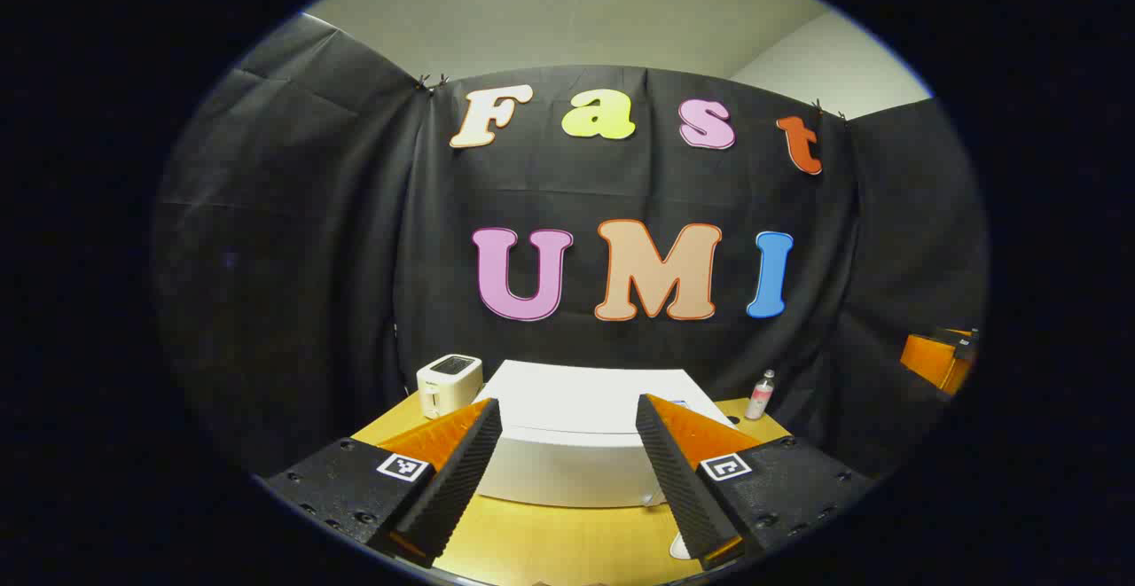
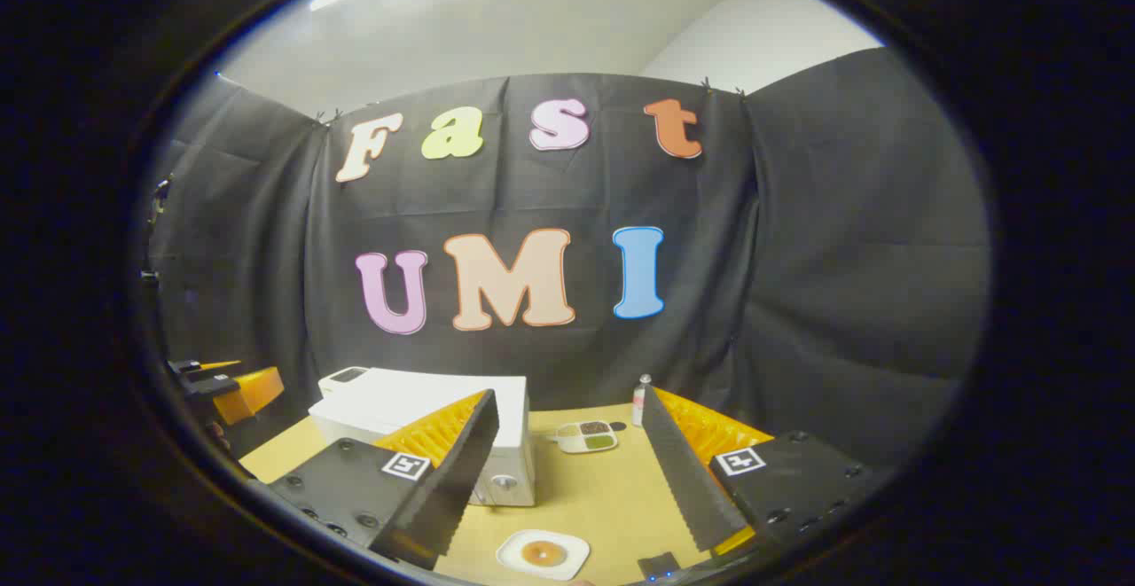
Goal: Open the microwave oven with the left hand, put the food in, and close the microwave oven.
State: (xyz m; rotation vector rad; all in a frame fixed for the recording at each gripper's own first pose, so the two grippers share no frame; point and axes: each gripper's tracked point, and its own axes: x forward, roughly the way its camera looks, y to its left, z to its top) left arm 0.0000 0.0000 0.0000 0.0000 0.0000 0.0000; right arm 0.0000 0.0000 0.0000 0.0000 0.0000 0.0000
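Note:
A white microwave oven [image 1: 576, 444] stands on the wooden table, its door closed, seen from above and in front in the left gripper view. My left gripper [image 1: 567, 457] hangs open above the table's front, clear of the oven. In the right gripper view the microwave oven [image 2: 426, 418] sits at the left, and the food, a brown round piece on a white square plate [image 2: 543, 554], lies on the table in front of it. My right gripper [image 2: 567, 471] is open above the table, with the plate below and between its fingers, untouched.
A white toaster [image 1: 449, 383] stands left of the oven at the back. A small bottle [image 1: 760, 395] stands to the oven's right near the cloth wall. A divided dish with dark and green contents [image 2: 587, 436] lies behind the plate. The other gripper [image 2: 222, 386] shows at the left edge.

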